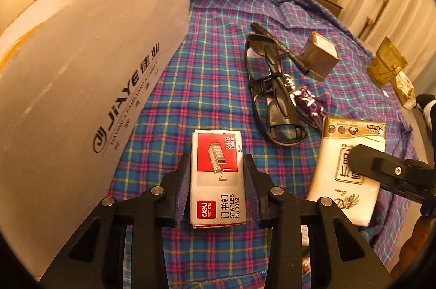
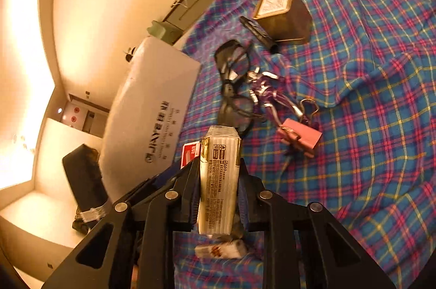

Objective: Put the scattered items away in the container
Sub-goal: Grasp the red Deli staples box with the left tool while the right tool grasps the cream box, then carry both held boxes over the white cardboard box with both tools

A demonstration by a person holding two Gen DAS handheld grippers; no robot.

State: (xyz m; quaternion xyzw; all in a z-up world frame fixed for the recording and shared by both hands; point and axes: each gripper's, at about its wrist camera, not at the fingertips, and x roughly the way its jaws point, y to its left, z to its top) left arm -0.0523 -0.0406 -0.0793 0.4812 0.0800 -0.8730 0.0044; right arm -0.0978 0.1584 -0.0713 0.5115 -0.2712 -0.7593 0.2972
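Observation:
A red and white staples box (image 1: 218,180) lies on the plaid cloth, and my left gripper (image 1: 216,160) is shut on it, a pad against each long side. The white container box (image 1: 81,71) with dark lettering stands close on its left. My right gripper (image 2: 219,169) is shut on a white and gold tissue pack (image 2: 220,152), pinching it across its thin edge. In the left wrist view that pack (image 1: 351,171) sits to the right of the staples box with a right gripper finger (image 1: 381,169) over it. The container (image 2: 147,103) also shows left of the right gripper.
Black glasses (image 1: 268,87), a purple figure (image 1: 306,101), a black pen (image 1: 280,46) and a small tin (image 1: 321,54) lie mid-table. A pink binder clip (image 2: 302,137) sits beside the figure. A small wrapped item (image 2: 220,248) lies under the right gripper. An amber plastic piece (image 1: 387,62) is at the far right.

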